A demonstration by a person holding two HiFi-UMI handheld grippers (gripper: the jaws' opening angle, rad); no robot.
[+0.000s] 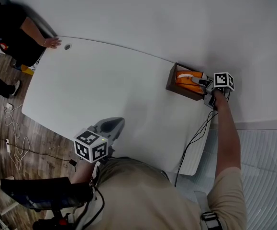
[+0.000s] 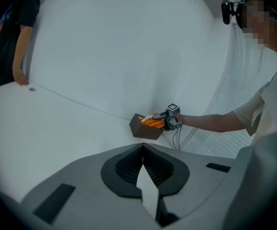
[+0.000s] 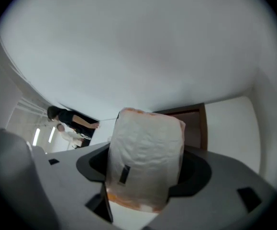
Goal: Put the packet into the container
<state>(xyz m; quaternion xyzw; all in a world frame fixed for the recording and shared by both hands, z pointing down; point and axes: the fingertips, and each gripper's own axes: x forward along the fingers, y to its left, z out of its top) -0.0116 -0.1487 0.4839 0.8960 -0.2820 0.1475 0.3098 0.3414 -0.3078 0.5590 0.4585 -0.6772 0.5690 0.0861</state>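
Observation:
An orange and white packet (image 1: pixel 186 76) sits in the mouth of a brown box container (image 1: pixel 177 91) at the table's far right, by the wall. My right gripper (image 1: pixel 199 81) reaches into the box and is shut on the packet. In the right gripper view the packet (image 3: pixel 145 152) fills the space between the jaws, with the container's rim (image 3: pixel 198 123) behind it. The left gripper view shows the container (image 2: pixel 142 127), the packet (image 2: pixel 152 120) and the right gripper (image 2: pixel 164 122) from afar. My left gripper (image 1: pixel 113 125) hovers at the table's near edge, shut and holding nothing (image 2: pixel 143 150).
The white table (image 1: pixel 105 90) is bare apart from a small grommet hole (image 1: pixel 67 46). A person in black stands at its far left corner with a hand (image 1: pixel 53 43) on it. A black cable (image 1: pixel 195 138) trails from the right gripper over the table's right edge.

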